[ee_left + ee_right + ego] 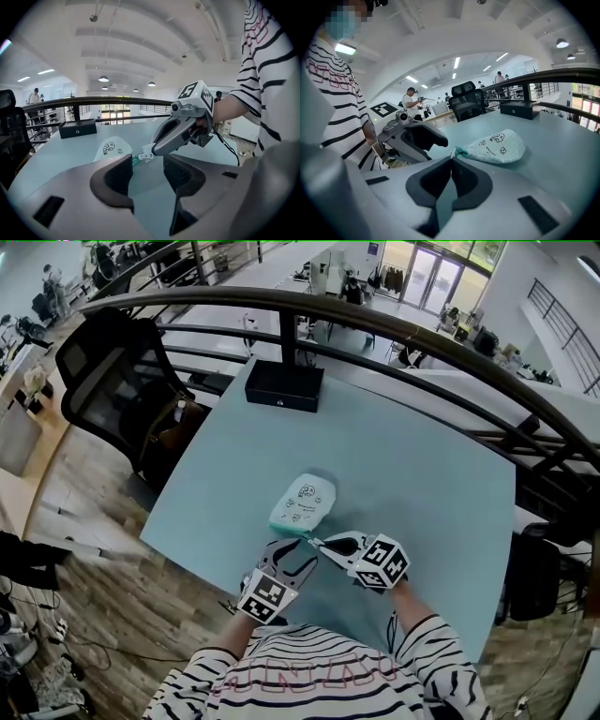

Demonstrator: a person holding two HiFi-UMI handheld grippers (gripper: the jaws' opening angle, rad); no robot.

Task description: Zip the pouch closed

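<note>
A pale mint pouch [303, 503] with small printed drawings lies on the light blue table [422, 484], also seen in the left gripper view [110, 149] and the right gripper view [497, 146]. My right gripper [315, 542] is shut at the pouch's near end, pinching the small white zipper pull [145, 153]; its jaws meet at that corner [451, 158]. My left gripper [289, 557] stands open just beside that end, with nothing between its jaws [147, 168]. The teal zipper end [136, 160] shows just past the left jaw.
A black box [284, 385] sits at the table's far edge under a curved dark railing [375, 320]. A black office chair [112, 371] and a brown bag [173, 432] stand off the table's left side. The near table edge [216, 573] runs below my grippers.
</note>
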